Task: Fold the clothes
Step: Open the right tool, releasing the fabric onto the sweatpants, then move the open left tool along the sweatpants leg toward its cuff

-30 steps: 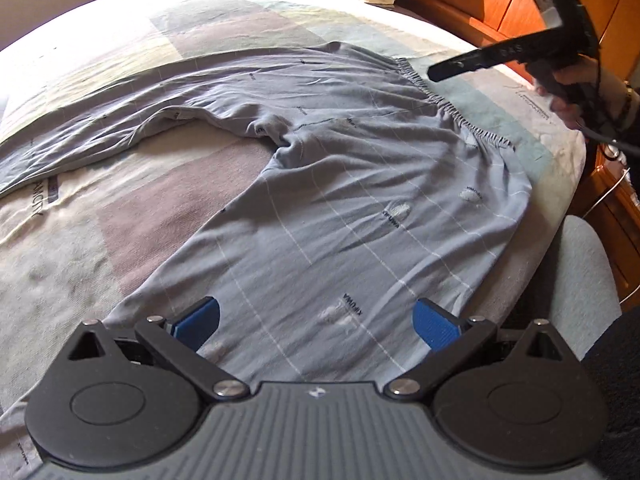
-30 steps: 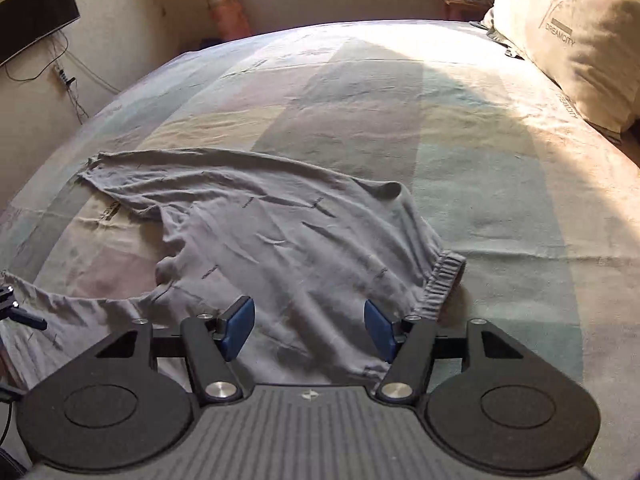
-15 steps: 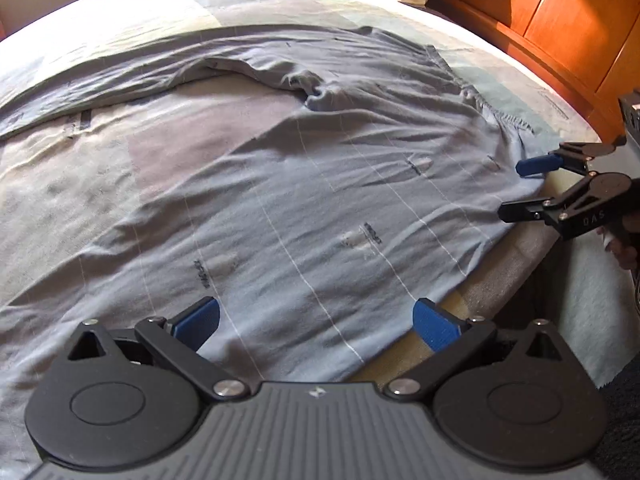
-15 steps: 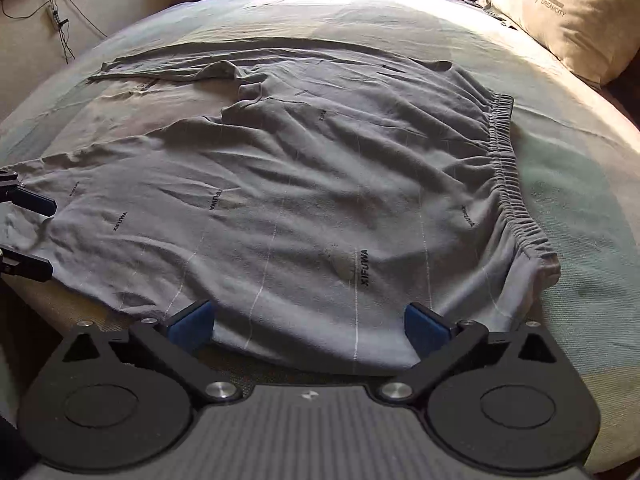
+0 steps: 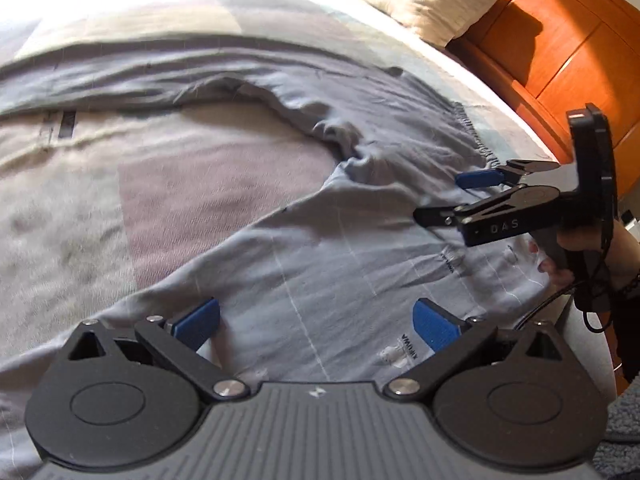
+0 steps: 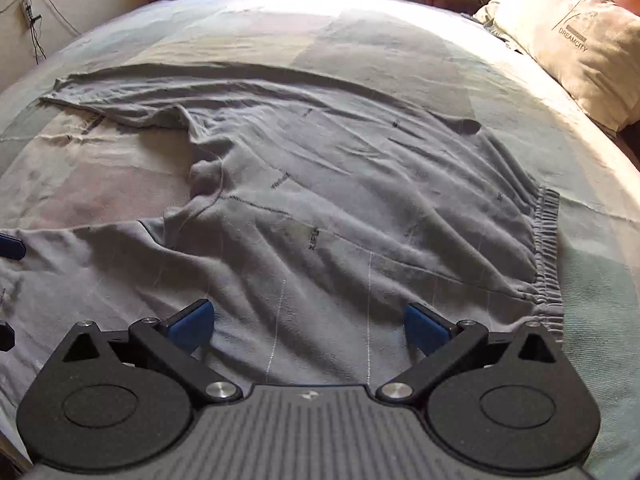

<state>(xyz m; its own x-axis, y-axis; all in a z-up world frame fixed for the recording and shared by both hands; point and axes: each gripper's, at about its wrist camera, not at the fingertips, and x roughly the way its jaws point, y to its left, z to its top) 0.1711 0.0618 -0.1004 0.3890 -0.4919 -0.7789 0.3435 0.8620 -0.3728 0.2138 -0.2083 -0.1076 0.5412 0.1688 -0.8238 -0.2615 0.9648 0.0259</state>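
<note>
Grey trousers (image 6: 320, 208) with thin white lines lie spread flat on the bed, legs splayed to the left, elastic waistband (image 6: 546, 248) at the right. My right gripper (image 6: 306, 326) hovers open over the near edge of the seat, beside the waistband, nothing between its blue pads. My left gripper (image 5: 316, 320) is open low over the near trouser leg (image 5: 320, 264), its blue pads wide apart with only flat cloth below them. In the left wrist view the right gripper (image 5: 460, 196) reaches in from the right over the waist, held by a hand (image 5: 568, 256).
The patchwork bedspread (image 6: 380, 40) covers the bed. A cream pillow (image 6: 576, 40) lies at the head, in front of an orange wooden headboard (image 5: 568, 32). Cables hang on the wall (image 6: 28, 20) at far left. The bed's near edge runs just below both grippers.
Both grippers have come lower and closer over the trousers. The right gripper's jaws widened from part open to fully open and it now reaches over the waist.
</note>
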